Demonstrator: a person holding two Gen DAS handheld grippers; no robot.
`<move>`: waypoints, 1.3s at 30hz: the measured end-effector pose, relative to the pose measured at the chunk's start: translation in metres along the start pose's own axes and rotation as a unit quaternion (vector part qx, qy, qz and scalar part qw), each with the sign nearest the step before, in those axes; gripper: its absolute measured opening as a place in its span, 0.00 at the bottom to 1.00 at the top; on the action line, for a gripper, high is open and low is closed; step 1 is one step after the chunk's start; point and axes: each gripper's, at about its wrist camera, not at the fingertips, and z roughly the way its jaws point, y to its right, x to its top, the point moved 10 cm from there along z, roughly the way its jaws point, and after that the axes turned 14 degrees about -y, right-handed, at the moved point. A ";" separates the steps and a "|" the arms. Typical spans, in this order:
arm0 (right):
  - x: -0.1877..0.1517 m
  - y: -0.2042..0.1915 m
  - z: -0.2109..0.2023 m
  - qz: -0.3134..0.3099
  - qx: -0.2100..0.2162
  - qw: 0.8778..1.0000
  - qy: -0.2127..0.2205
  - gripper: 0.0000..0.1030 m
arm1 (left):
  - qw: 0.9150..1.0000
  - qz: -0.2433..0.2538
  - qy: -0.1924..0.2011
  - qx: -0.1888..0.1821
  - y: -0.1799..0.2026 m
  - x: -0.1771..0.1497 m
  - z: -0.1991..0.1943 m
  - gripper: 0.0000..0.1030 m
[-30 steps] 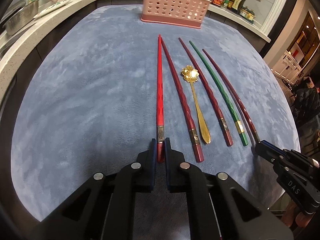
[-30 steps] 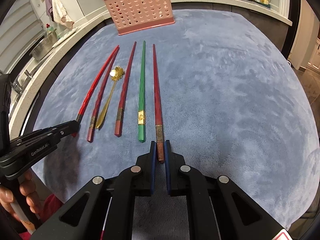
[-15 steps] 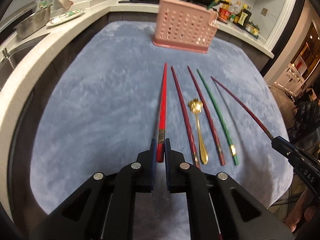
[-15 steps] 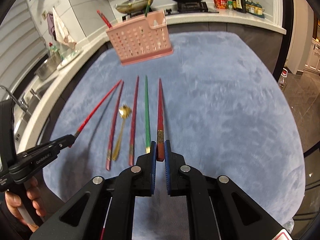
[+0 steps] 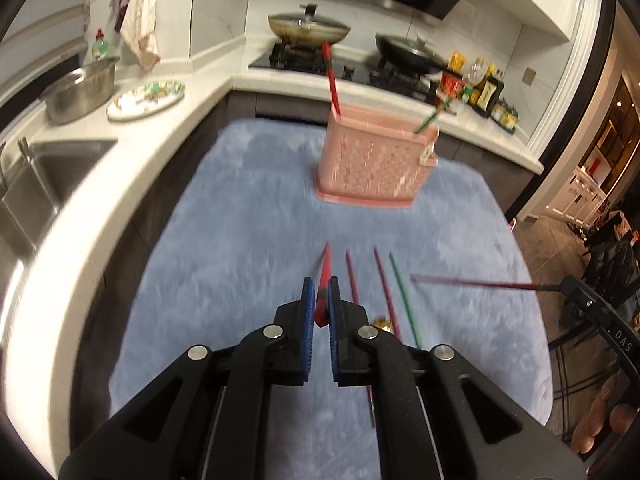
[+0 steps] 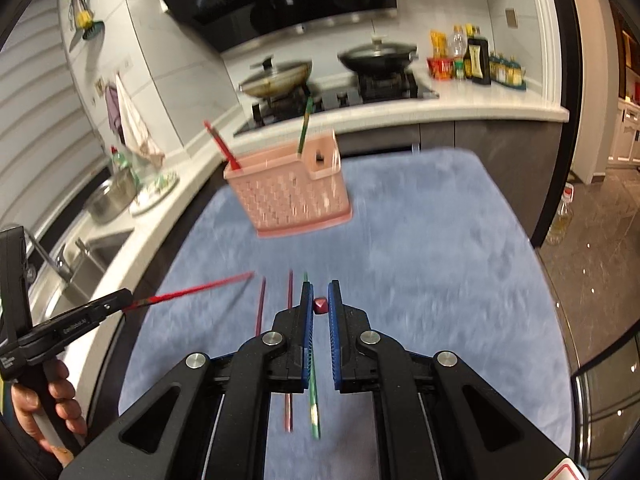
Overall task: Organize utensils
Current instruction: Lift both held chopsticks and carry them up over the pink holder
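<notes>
Your left gripper point(image 5: 319, 300) clamps one bright red chopstick point(image 5: 323, 280), your right gripper point(image 6: 319, 304) one dark red chopstick point(image 6: 320, 305), both raised above the blue mat point(image 5: 248, 240), with the pink basket point(image 5: 376, 160) standing at its far end.

Seven chopsticks point(image 5: 403, 298), one spoon point(image 5: 382, 323), one basket point(image 5: 372, 164), two pans point(image 5: 307, 30)
</notes>
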 end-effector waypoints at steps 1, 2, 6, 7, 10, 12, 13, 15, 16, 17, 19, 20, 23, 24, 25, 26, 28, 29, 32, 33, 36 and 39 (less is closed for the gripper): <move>0.008 0.000 -0.002 0.000 0.002 1.000 0.006 0.07 | 1.000 0.001 0.004 0.001 0.000 0.006 -0.003 0.06; 0.015 -0.001 -0.004 0.001 0.004 1.000 0.010 0.07 | 1.000 0.001 0.010 0.003 0.000 0.014 -0.007 0.00; 0.041 -0.006 -0.007 -0.002 0.011 1.000 0.026 0.07 | 0.999 0.007 0.040 0.006 0.006 0.049 -0.027 0.00; 0.046 -0.006 -0.007 -0.004 0.010 1.000 0.029 0.07 | 0.999 0.009 0.049 0.007 0.007 0.057 -0.031 0.00; 0.059 -0.011 -0.007 -0.008 0.012 0.999 0.038 0.07 | 0.997 0.014 0.069 0.009 0.011 0.079 -0.042 0.00; 0.066 -0.014 -0.008 -0.010 0.012 0.999 0.043 0.07 | 0.997 0.015 0.078 0.012 0.012 0.090 -0.047 0.00; 0.068 -0.015 -0.008 -0.010 0.012 0.999 0.044 0.07 | 0.997 0.013 0.080 0.011 0.011 0.092 -0.047 0.00; 0.069 -0.017 -0.010 -0.010 0.014 0.999 0.047 0.07 | 0.997 0.005 0.079 0.006 0.007 0.092 -0.047 0.00; 0.068 -0.018 -0.010 -0.011 0.014 0.999 0.046 0.07 | 0.997 0.003 0.074 0.002 0.003 0.088 -0.044 0.00; 0.065 -0.018 -0.011 -0.011 0.015 0.999 0.045 0.07 | 0.998 -0.001 0.066 0.003 -0.002 0.082 -0.039 0.01; 0.061 -0.019 -0.013 -0.009 0.019 0.999 0.043 0.07 | 0.999 -0.009 0.047 0.002 -0.012 0.068 -0.028 0.02; 0.058 -0.018 -0.015 -0.008 0.020 0.999 0.043 0.07 | 0.999 -0.012 0.037 -0.001 -0.016 0.059 -0.022 0.04; 0.051 -0.017 -0.021 0.000 0.023 0.999 0.044 0.07 | 1.000 -0.026 0.006 -0.001 -0.035 0.025 0.000 0.13; 0.049 -0.017 -0.025 0.003 0.026 0.999 0.045 0.07 | 1.000 -0.030 -0.006 0.000 -0.042 0.011 0.008 0.15; 0.046 -0.017 -0.027 0.005 0.026 0.999 0.046 0.07 | 0.999 -0.034 -0.019 -0.002 -0.047 -0.002 0.016 0.18; 0.044 -0.017 -0.030 0.007 0.026 0.999 0.046 0.07 | 0.999 -0.034 -0.028 -0.003 -0.051 -0.012 0.021 0.26; 0.041 -0.017 -0.034 0.010 0.023 0.999 0.047 0.07 | 0.998 -0.039 -0.048 0.005 -0.060 -0.038 0.036 0.34; 0.039 -0.016 -0.035 0.011 0.021 0.999 0.046 0.07 | 0.998 -0.038 -0.055 0.005 -0.062 -0.046 0.041 0.34; 0.033 -0.016 -0.040 0.017 0.020 0.999 0.047 0.07 | 0.995 -0.039 -0.088 0.007 -0.070 -0.078 0.062 0.34; 0.030 -0.017 -0.042 0.018 0.018 0.999 0.047 0.07 | 0.995 -0.041 -0.095 0.007 -0.072 -0.085 0.067 0.34; 0.024 -0.018 -0.046 0.017 0.014 0.999 0.048 0.07 | 0.992 -0.043 -0.117 0.006 -0.076 -0.106 0.082 0.34; 0.020 -0.020 -0.048 0.019 0.013 0.999 0.047 0.07 | 0.991 -0.038 -0.125 0.008 -0.076 -0.118 0.090 0.34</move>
